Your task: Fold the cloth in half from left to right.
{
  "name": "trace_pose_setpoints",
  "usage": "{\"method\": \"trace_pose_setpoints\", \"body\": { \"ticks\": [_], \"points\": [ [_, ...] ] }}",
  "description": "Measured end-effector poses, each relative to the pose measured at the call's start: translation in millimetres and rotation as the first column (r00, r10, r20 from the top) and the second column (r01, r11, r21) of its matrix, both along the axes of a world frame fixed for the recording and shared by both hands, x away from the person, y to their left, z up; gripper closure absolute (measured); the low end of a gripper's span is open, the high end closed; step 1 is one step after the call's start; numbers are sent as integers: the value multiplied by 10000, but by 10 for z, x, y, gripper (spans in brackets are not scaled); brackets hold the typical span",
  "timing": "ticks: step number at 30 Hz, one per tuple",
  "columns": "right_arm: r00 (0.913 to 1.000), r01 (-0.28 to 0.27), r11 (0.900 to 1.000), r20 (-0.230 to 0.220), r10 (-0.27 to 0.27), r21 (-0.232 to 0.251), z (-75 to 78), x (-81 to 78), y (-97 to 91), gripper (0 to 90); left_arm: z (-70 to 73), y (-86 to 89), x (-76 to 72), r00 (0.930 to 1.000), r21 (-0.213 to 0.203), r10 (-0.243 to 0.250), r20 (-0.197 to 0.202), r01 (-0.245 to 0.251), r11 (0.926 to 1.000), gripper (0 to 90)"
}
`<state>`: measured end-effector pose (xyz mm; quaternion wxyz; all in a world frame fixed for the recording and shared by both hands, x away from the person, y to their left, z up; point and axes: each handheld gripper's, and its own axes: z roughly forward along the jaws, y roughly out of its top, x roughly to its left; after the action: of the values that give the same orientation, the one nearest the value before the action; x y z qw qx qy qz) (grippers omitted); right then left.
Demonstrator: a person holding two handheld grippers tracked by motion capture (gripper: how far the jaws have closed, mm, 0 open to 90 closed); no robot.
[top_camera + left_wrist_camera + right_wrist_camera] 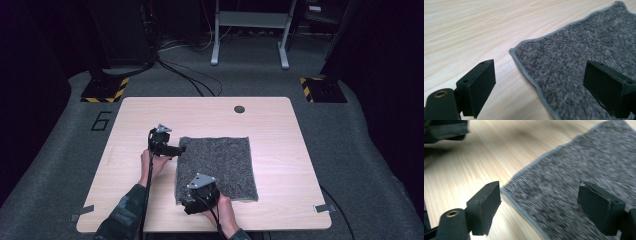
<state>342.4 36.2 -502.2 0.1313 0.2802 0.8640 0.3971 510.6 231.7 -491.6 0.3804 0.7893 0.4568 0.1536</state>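
Grey towel (216, 169) lies flat on desk (280, 125); left tool (537, 83) and right tool (539, 206) gape empty over its left corners, so a shallow bite may miss the thin hem.

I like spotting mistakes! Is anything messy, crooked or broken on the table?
Nothing stands out. The grey cloth lies flat and spread out on the wooden table, its edges roughly in line with the table's. No spill or tear shows. The left gripper and the right gripper are at two of its corners, jaws open.
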Motion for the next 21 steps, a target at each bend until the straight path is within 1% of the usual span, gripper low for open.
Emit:
{"method": "trace_pose_setpoints", "body": {
  "ticks": [1,3,4,5,6,7,8,9,10,12,13,14,15,16,17,18,19,20,21],
  "points": [
    [10000,-62,10000,51,62,-21,-8,-1,38,210,-24,-18,34,9998,45,76,159,-76,10000,120],
    [9998,-189,9998,-11,189,-65,-13,-8,120,244,-54,-39,81,9999,111,144,39,-145,9998,142],
    [9996,-274,9996,55,274,-93,-19,-6,144,259,-73,-40,112,9998,159,180,3,-180,9997,145],
    [9996,-270,9996,29,270,-128,-24,-13,178,285,-91,-46,132,9994,118,327,-81,-326,9994,153],
    [9993,-351,9992,84,352,-185,-35,-6,205,305,-111,-42,160,9993,84,353,-152,-351,9993,158],
    [9993,-377,9988,41,378,-308,-60,-6,256,330,-129,-53,176,9988,-36,474,-104,-474,9989,182],
    [9993,-377,9988,41,378,-308,-60,-6,256,330,-142,-55,192,9987,80,496,-102,-495,9987,182],
    [9991,-409,9987,96,412,-314,-78,1,275,345,-165,-69,210,9981,8,622,-37,-622,9981,198],
    [9991,-427,9981,-64,425,-434,-94,-2,294,358,-171,-71,221,9980,50,621,-100,-621,9981,213],
    [9994,-348,9983,-30,347,-466,-128,4,324,387,-194,-95,238,9977,205,671,-37,-670,9975,240],
    [9991,-417,9977,-35,416,-536,-135,11,330,397,-205,-101,244,9981,271,623,-17,-622,9977,258],
    [9997,-239,9985,-43,237,-500,-148,6,356,418,-217,-115,249,9979,236,642,-75,-640,9977,276],
    [9997,-239,9985,-43,237,-500,-148,6,356,418,-234,-130,252,9974,248,716,-39,-715,9971,276],
    [9993,-339,9980,114,346,-530,-158,20,357,428,-247,-140,256,9976,362,685,-70,-682,9970,293],
    [9997,-195,9988,105,200,-457,-166,19,376,448,-267,-153,261,9977,408,670,-92,-666,9969,315],
    [9995,-311,9977,52,315,-609,-167,22,379,460,-275,-162,262,9976,451,682,-88,-677,9967,325],
    [9992,-360,9969,128,370,-701,-174,23,385,475,-278,-167,261,9976,465,693,-43,-691,9965,337],
    [9997,-217,9978,70,222,-631,-178,12,401,487,-273,-166,263,9982,535,595,-57,-591,9968,352],
    [9997,-249,9971,65,254,-726,-182,7,409,502,-272,-179,260,9978,527,670,-25,-667,9964,372]
  ]
}}
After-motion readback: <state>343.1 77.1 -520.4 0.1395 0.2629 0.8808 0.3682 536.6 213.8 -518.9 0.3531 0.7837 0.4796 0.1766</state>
